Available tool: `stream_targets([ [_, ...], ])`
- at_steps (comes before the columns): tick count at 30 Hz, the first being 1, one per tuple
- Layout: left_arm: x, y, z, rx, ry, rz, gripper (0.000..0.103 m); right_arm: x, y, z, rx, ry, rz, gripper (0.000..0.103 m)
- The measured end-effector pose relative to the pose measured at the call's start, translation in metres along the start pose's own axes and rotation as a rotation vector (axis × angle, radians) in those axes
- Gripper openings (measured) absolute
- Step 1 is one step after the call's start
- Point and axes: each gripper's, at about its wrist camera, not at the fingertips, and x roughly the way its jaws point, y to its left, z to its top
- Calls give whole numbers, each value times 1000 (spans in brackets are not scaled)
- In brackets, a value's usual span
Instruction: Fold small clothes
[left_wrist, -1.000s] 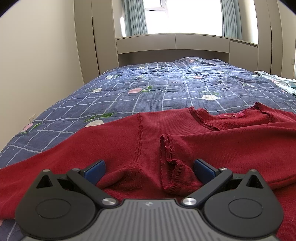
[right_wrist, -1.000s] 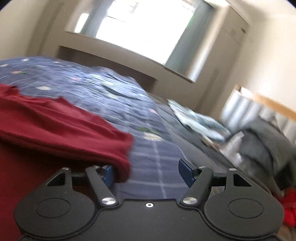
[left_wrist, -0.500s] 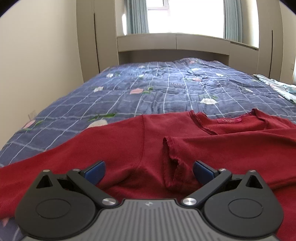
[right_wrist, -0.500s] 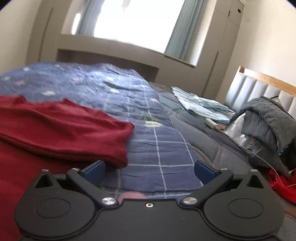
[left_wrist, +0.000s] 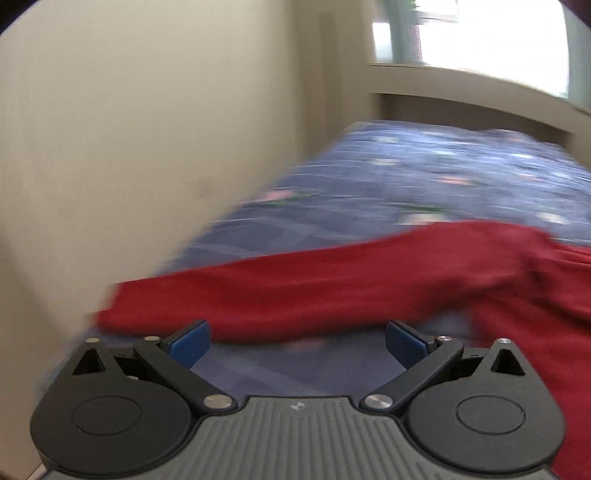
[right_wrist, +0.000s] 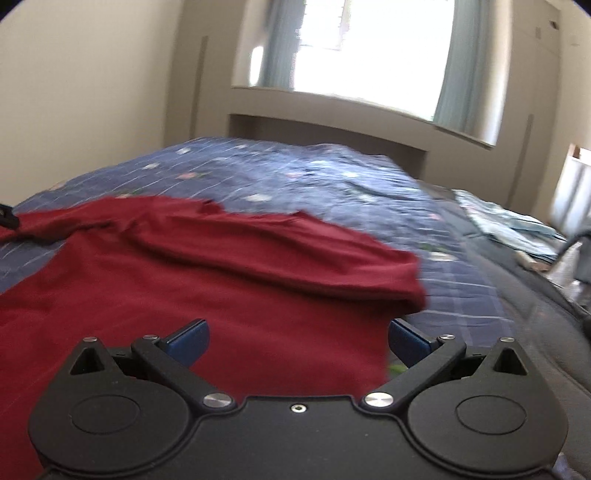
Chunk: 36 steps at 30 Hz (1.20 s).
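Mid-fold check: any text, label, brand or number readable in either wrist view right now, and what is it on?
No text reads in either view.
A small emblem on the left gripper body: too small to read.
Red sweater: no tag or print shows; both views are blurred.
Blue quilt: flower and grid pattern only, no words.

A bed (right_wrist: 332, 177) w/ a blue checked floral quilt (left_wrist: 443, 173) is set against a plain cream wall (left_wrist: 147, 129) on the left. Beyond its far end a beige built-in ledge (right_wrist: 332, 107) is seen under a bright window (right_wrist: 369, 40) flanked by grey-green curtains (right_wrist: 469, 59) (daylight is blown out). Tall beige cupboards (right_wrist: 532, 92) are seen at right, and a padded headboard (right_wrist: 572, 184), blurred.
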Motion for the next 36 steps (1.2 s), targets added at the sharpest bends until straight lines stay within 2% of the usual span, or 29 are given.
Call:
stream_targets([
  [2, 15, 38, 0, -78, 40, 66, 103, 3, 15, -3, -16, 14, 10, 102],
  [5, 35, 87, -4, -224, 54, 140, 103, 8, 29, -5, -5, 36, 30, 102],
  [7, 45, 111, -6, -322, 57, 148, 103, 9, 37, -6, 1, 46, 37, 102],
  [10, 61, 141, -11, -502, 72, 111, 102, 10, 46, -5, -14, 57, 35, 102],
  [12, 61, 149, -12, -580, 19, 113, 99, 9, 49, -5, -33, 59, 29, 102],
  [14, 61, 156, -13, -618, -13, 113, 87, 11, 51, -5, -49, 64, 25, 102],
  [16, 67, 157, -10, -645, -14, 122, 67, 13, 54, -5, -54, 74, 21, 102],
  [17, 69, 156, -8, -655, -14, 133, 60, 14, 54, -6, -54, 78, 21, 102],
  [19, 73, 158, -6, -668, -17, 144, 33, 17, 55, -6, -50, 83, 23, 102],
  [20, 74, 157, -4, -672, -21, 152, 25, 17, 55, -6, -47, 84, 23, 102],
  [21, 74, 156, -3, -673, -25, 155, 12, 18, 54, -6, -44, 85, 25, 102],
  [24, 69, 158, 0, -664, -75, 153, 8, 20, 51, -6, -35, 85, 32, 102],
  [28, 53, 138, 15, -563, -195, 115, 7, 21, 47, -6, -24, 82, 39, 102],
  [30, 40, 120, 25, -480, -257, 66, 7, 20, 45, -6, -14, 77, 39, 102],
  [34, 10, 71, 39, -296, -361, -114, 7, 21, 40, -7, 13, 71, 38, 102],
  [36, -5, 41, 41, -209, -382, -212, 7, 21, 37, -8, 30, 71, 34, 102],
])
